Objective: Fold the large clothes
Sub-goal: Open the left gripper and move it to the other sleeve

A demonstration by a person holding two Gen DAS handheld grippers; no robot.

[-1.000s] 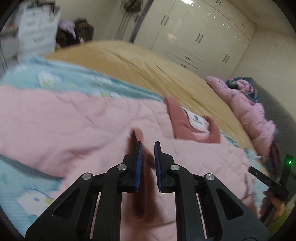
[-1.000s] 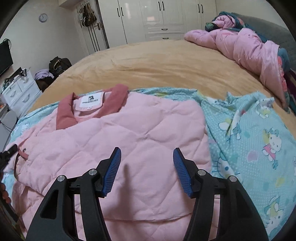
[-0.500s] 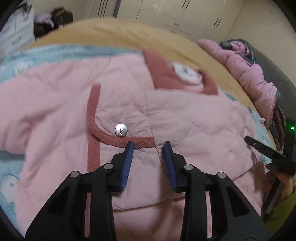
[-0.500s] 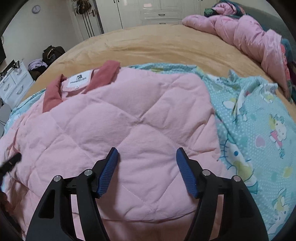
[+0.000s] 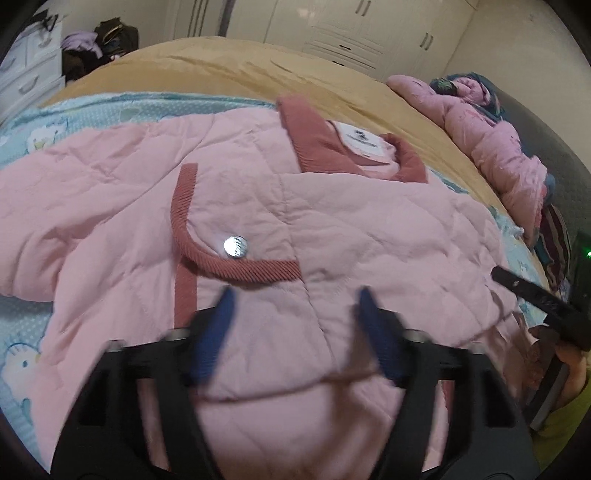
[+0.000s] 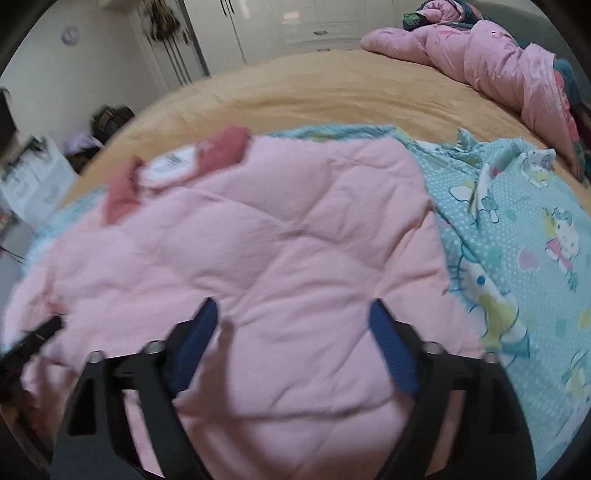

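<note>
The left gripper [image 5: 295, 332], jaws just spread and empty, hangs over the jacket [image 5: 332, 229] near the bed's [image 5: 229, 70] front edge. Sides look folded in; lengthwise fold remains. The right gripper [image 6: 291, 343] has likewise widened, holding nothing.

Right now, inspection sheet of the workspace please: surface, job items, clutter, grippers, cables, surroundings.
Surface: bed with a tan cover; a teal cartoon-print sheet is spread on it.
Job's things: pink quilted jacket lying on the sheet, dark pink collar at the far end, sleeve with a snap button laid across the body.
Clutter: bunched pink duvet at the far right of the bed.
Grippers: left hand-held gripper open, jaws just been opening, nothing pinched; right hand-held gripper open, jaws just been opening, over the jacket body.
Cables: nothing seen.
Surroundings: white wardrobes, white drawer unit, dark bag on the floor.
</note>
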